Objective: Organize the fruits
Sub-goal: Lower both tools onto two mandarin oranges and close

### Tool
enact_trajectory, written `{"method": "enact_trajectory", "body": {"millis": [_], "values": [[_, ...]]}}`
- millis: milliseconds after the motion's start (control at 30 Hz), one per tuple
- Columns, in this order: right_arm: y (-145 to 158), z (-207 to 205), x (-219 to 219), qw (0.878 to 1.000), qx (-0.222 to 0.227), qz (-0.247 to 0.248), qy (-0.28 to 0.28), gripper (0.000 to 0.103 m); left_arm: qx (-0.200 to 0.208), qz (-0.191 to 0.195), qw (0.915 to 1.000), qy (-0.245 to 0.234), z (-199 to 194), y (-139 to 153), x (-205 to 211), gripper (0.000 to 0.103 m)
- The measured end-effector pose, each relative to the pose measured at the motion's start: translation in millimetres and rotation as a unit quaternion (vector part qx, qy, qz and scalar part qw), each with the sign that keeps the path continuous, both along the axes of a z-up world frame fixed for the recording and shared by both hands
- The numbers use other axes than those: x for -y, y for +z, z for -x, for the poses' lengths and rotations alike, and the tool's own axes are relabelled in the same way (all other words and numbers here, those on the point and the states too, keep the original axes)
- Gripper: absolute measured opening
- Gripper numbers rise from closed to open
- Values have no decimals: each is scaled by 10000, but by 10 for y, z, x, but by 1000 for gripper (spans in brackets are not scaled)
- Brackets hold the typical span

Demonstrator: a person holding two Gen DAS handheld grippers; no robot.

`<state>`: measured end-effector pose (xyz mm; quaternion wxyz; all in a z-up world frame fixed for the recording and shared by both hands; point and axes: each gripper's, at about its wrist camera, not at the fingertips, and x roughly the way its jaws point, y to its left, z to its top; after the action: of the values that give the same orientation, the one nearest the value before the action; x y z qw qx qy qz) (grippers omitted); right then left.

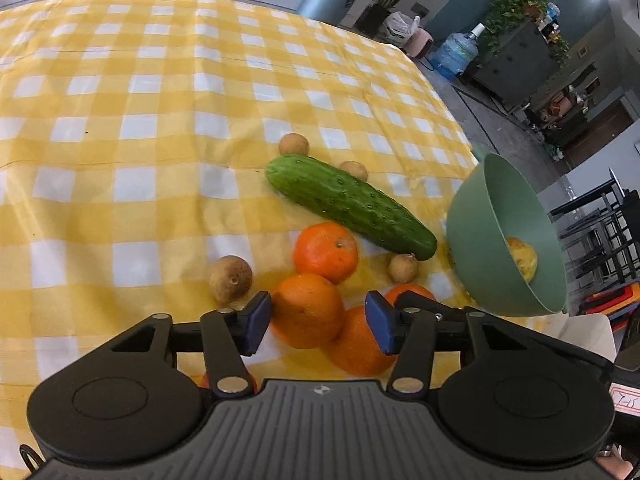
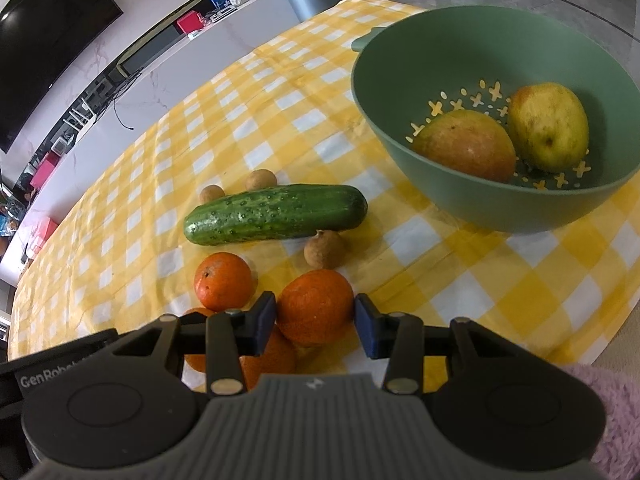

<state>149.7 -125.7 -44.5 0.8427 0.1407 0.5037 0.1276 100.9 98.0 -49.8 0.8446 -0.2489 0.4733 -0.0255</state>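
Observation:
Several oranges, a cucumber [image 1: 350, 205] and small brown longans lie on the yellow checked cloth. My left gripper [image 1: 318, 322] is open with its blue pads either side of two oranges [image 1: 306, 310], above them. My right gripper [image 2: 315, 320] has its pads against both sides of one orange [image 2: 315, 306]. The cucumber also shows in the right wrist view [image 2: 276, 214]. The green colander bowl [image 2: 472, 196] holds two mangoes [image 2: 466, 145], and it also shows in the left wrist view [image 1: 476, 236] at the right.
Longans [image 1: 231, 279] [image 2: 324, 249] are scattered around the cucumber. Another orange [image 2: 223, 281] lies left of the held one. The table edge [image 1: 452, 92] runs along the right, with floor, plants and a water bottle beyond. A white counter [image 2: 224, 40] stands behind the table.

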Motion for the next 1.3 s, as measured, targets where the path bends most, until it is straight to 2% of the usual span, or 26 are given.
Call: {"method": "enact_trajectory", "body": {"millis": [100,167,267,367,433,567,733,767,933,1033,1133,1300], "values": [[-8,-6,16,10000,-32,-85,4,40,-95,-41,9997,207,-20,-51,7,59],[-12,-10,20,9999,-46,-106,-13,40,-316,241,9978,538,-31,-159,-33,58],[-10,-9,11,9999,-42,-95,-5,41,-197,495,9948,866,2,-214,-81,51],[-14,-12,16,9999,-55,-132,-8,40,-119,469,9957,789,25,-221,-92,51],[-18,-12,21,9999,-62,-156,-18,40,7,127,9989,443,40,-179,-23,51],[-8,-9,24,9998,-47,-201,-41,40,276,-178,9990,292,105,-101,75,50],[29,30,50,9992,69,-398,-34,37,540,-270,9973,415,185,-24,92,51],[32,36,52,9991,78,-405,-48,34,603,-340,9966,437,203,4,98,51],[60,58,77,9983,148,-561,-46,34,935,-663,9916,594,299,154,108,51],[52,57,91,9982,97,-589,-58,32,1017,-701,9903,640,334,207,79,51],[25,52,124,9980,-42,-607,-145,35,969,-647,9909,678,358,207,27,51],[-84,-9,237,9940,-428,-931,-389,38,788,-320,9954,442,346,142,-36,51]]}}
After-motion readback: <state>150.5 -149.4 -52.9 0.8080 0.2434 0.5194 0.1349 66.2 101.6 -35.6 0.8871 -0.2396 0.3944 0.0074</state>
